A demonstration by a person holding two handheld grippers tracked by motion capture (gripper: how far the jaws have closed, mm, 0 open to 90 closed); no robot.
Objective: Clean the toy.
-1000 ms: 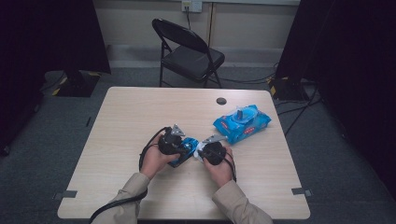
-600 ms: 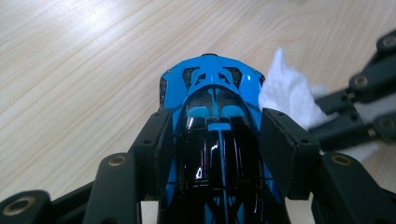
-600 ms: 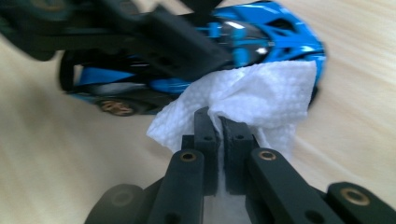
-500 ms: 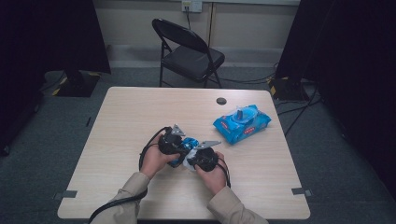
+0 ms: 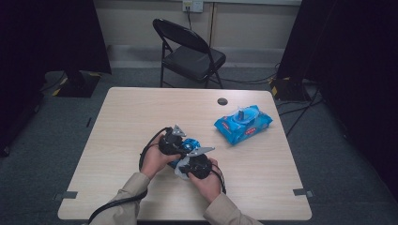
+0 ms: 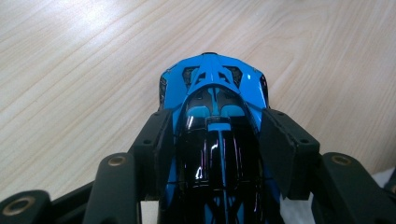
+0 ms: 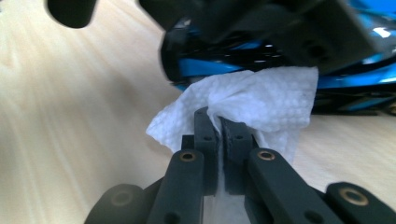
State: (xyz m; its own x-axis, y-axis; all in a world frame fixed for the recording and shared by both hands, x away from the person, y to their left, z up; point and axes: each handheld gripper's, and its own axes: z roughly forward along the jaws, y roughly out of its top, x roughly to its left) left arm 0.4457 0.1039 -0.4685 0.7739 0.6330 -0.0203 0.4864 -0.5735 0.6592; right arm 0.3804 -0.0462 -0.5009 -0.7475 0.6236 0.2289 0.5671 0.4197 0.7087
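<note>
Holding a blue toy car (image 6: 212,116) at table centre-front, the left tongs (image 6: 212,140) clamp it across its flanks, one pad on each side of the black glossy canopy, nose pointing to 12 o'clock in the left gripper view. In the high view the left tongs (image 5: 180,145) sit just at 10 o'clock of the right tongs (image 5: 187,161), w/ the car (image 5: 190,144) between them, low over the table (image 5: 122,122).

Car shell looks hard, shiny plastic: light, stiff, prob. slick under the pads, so the flank grip behind the front arches seems the safest hold; thin spoiler-like ribs at the nose look fragile, best avoided.

Right tongs (image 7: 218,122) are pressed together, pinching a white wipe (image 7: 261,100) by a bunched fold; the wipe fans out and lies against the car's lower side (image 7: 224,65). Wipe is soft, limp, likely damp, so it wants a tight pinch near the wad, w/ enough loose sheet left to rub with.

At 2 o'clock from the hands, well apart, lies a blue wipes pack (image 5: 243,123), lid flap up. A black folding chair (image 5: 190,51) stands beyond the table's far edge.
</note>
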